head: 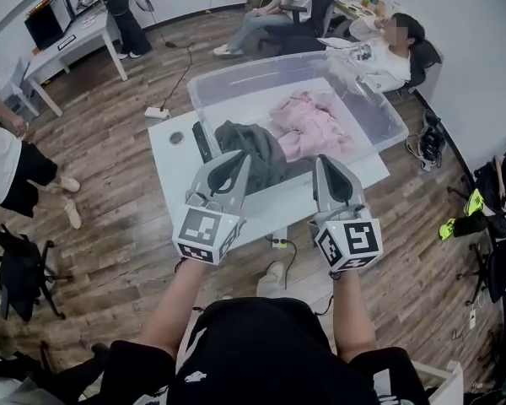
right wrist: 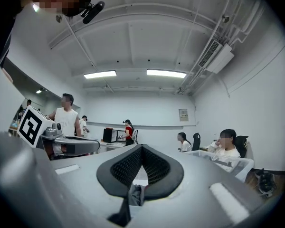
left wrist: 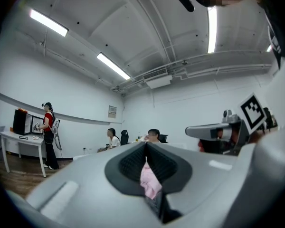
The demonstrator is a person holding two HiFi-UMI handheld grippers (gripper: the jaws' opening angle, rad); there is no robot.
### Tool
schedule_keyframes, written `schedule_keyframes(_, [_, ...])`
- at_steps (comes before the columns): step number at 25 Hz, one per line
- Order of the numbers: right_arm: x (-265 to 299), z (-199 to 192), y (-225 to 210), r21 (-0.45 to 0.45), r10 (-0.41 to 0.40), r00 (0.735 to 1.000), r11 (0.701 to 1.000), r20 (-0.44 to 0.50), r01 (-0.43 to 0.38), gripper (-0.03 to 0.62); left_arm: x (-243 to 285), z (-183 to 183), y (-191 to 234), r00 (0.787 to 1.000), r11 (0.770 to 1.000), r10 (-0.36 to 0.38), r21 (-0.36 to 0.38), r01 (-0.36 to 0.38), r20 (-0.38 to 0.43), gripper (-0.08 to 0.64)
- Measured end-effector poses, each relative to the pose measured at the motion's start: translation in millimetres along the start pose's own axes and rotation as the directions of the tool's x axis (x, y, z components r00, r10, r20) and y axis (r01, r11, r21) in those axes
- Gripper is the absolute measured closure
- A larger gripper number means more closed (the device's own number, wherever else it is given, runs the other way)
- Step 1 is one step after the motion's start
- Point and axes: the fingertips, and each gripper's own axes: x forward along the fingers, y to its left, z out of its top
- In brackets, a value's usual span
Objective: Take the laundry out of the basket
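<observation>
Right now both my left tongs and my right tongs are closed with nothing in them. They are held level side by side over the near edge of the tabletop, their tips just short of the clear basket. The laundry is all inside it: a dark garment bunched against the near wall and a pink garment touching it on the right. My first worry is arriving like this. Closed tips would only shove the cloth deeper or bump the see-through wall, which is hard to judge from above. A knock there could slide the basket across the smooth tabletop. The two garments also lie against each other, so pulling the dark one may drag a fold of the pink one up with it. That fold could let go halfway and drape over the rim or drop to the floor. A thin pinch on loose fabric may slip too, so I would open wide and bite deep.
</observation>
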Motion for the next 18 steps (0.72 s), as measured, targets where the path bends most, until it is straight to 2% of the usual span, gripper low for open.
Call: schedule_keyframes(18, [69,-12,-61,0.041,0.181,0.984,0.983,0.006,-0.181,0.592,75,-12,10,0.985,0.986,0.16,0.052,-0.156,-0.066,0.551])
